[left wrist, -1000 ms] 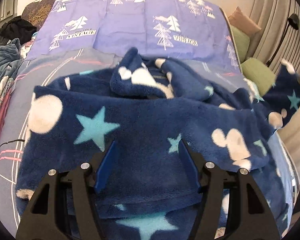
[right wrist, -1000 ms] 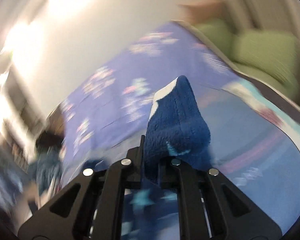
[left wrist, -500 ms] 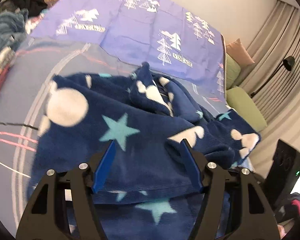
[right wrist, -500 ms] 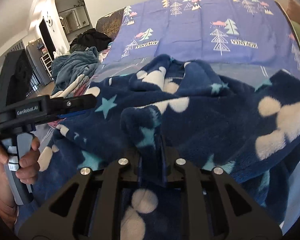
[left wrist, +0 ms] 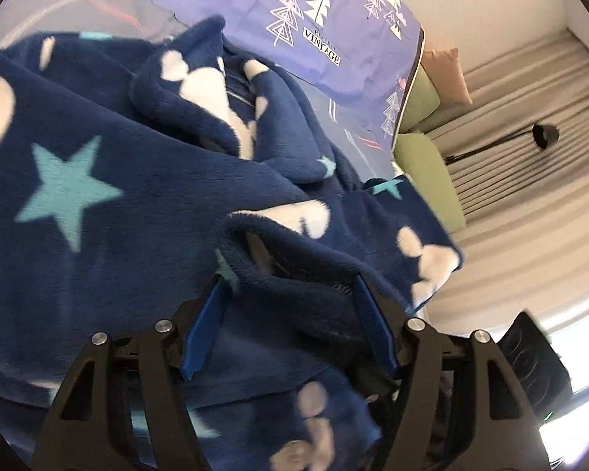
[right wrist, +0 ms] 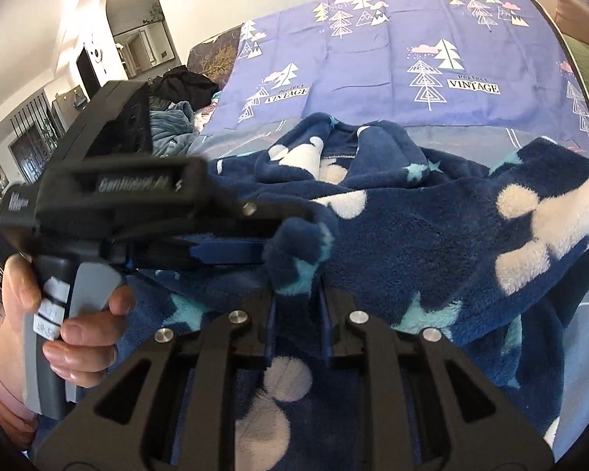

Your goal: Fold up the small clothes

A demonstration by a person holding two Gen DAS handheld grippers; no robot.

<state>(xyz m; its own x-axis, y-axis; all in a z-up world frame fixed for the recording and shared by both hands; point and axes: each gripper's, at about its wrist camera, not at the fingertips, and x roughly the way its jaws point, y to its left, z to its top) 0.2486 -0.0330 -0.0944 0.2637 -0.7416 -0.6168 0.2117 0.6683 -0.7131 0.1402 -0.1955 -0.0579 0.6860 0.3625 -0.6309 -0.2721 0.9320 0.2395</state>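
A dark blue fleece garment (left wrist: 98, 196) (right wrist: 432, 243) with turquoise stars and white blobs lies rumpled on the bed. In the right wrist view my right gripper (right wrist: 297, 294) pinches a raised tuft of that fleece (right wrist: 298, 251) between its narrow jaws, which are easing apart. My left gripper (right wrist: 286, 231), held by a hand (right wrist: 78, 333), reaches in from the left until its fingertips touch that tuft. In the left wrist view my left gripper (left wrist: 290, 286) straddles a thick fold of the fleece (left wrist: 294, 243). Its jaws are closing, and the pads stand beside the fold.
A purple sheet with a tree print (left wrist: 294, 0) (right wrist: 412, 59) covers the far half of the bed. Green cushions (left wrist: 424, 157), a black lamp (left wrist: 542, 135) and curtains stand to the right. Heaped clothes (right wrist: 176, 117) lie at the far left.
My right gripper brought its pinched fleece down onto the garment and then stopped. The left gripper rolled and swung right, up to that tuft.
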